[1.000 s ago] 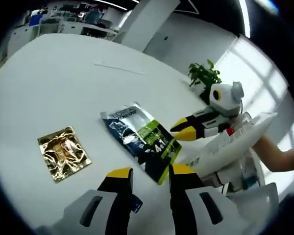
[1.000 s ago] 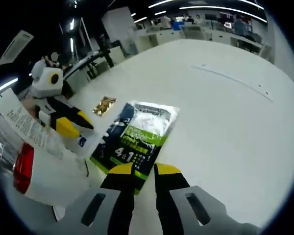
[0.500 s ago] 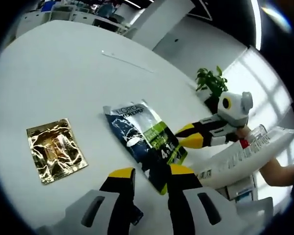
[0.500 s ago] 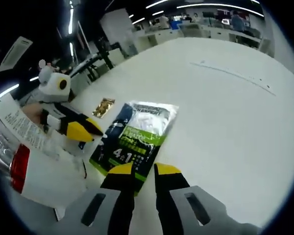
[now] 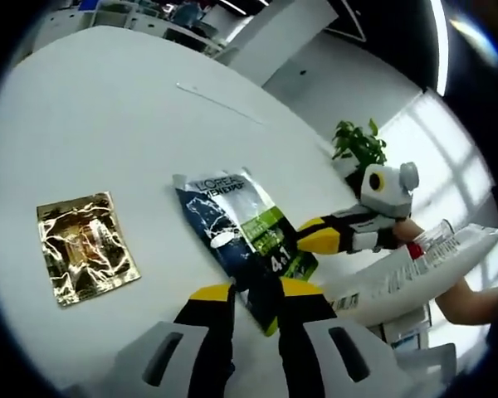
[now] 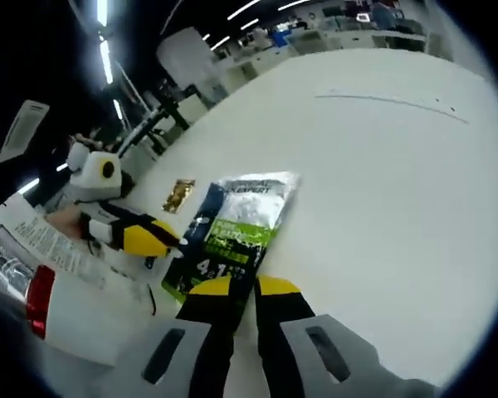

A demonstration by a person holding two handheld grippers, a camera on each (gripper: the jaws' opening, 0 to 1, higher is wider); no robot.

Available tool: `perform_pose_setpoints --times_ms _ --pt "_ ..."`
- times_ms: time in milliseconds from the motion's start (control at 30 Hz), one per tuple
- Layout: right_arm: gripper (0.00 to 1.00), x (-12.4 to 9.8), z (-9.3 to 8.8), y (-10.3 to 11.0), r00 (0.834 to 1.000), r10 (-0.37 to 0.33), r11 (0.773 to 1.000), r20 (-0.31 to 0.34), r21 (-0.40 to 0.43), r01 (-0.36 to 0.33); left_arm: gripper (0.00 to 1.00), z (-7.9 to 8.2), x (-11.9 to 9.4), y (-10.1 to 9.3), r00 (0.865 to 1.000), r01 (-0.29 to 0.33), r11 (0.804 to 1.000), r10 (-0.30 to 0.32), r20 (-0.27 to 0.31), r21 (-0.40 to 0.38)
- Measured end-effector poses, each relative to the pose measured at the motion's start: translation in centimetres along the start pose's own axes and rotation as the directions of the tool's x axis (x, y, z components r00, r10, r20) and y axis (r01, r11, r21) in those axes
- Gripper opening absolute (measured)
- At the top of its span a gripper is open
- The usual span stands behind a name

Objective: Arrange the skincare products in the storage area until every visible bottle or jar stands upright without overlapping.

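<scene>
At bottom centre of the left gripper view, the left tongs [image 5: 257, 292] stand slightly apart, empty, over the dark sachet [image 5: 242, 234] lying mid-frame on the white surface [image 5: 108, 124]; the gold sachet [image 5: 85, 246] lies left. The right tongs [image 6: 242, 288] are likewise gapped, empty.

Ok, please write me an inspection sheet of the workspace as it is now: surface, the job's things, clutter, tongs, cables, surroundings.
Surface: white table, mostly bare.
Job's things: dark sachet with green band lies flat; gold foil sachet lies flat, apart from it; white tube with red band lies at the table edge in the right gripper view.
Clutter: nothing seen.
Tongs: left tongs nearly closed at the dark sachet's near edge; right tongs nearly closed at its near corner. Whether either grips the sachet cannot be told.
Cables: nothing seen.
Surroundings: potted plant, white pillar, desks behind; a person's hand beside the tube.
</scene>
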State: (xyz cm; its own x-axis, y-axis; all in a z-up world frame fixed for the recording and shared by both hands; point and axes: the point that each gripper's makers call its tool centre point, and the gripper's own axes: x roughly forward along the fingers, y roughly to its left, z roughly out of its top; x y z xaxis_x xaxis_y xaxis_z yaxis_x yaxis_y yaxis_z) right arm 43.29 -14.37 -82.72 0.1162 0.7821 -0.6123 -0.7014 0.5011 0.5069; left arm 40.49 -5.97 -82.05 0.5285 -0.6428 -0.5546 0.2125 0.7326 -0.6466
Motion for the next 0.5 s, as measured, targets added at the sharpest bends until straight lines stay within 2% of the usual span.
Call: perform_pose_setpoints --times_ms 100,167,367,500 --pt "0.07 0.05 -0.07 -0.07 1.0 0.009 1.0 0.011 0.021 -0.009 0.13 0.03 0.35 0.15 1.0 0.01 1.0 -0.01 -0.001 -0.023" --pt "0.07 0.43 -0.24 0.47 0.999 0.048 0.997 0.022 0.067 -0.049 0.11 -0.15 0.64 0.04 1.0 0.015 0.999 -0.016 -0.006 -0.03" --pt "0.06 0.68 -0.42 0.75 0.995 0.065 0.988 0.07 0.139 -0.074 0.08 -0.04 0.68 0.52 1.0 0.008 0.999 -0.008 -0.002 -0.048" --pt "0.04 0.83 -0.24 0.6 0.991 0.076 0.971 0.112 0.218 -0.099 0.08 -0.04 0.64 0.48 1.0 0.011 0.998 -0.011 0.0 -0.058"
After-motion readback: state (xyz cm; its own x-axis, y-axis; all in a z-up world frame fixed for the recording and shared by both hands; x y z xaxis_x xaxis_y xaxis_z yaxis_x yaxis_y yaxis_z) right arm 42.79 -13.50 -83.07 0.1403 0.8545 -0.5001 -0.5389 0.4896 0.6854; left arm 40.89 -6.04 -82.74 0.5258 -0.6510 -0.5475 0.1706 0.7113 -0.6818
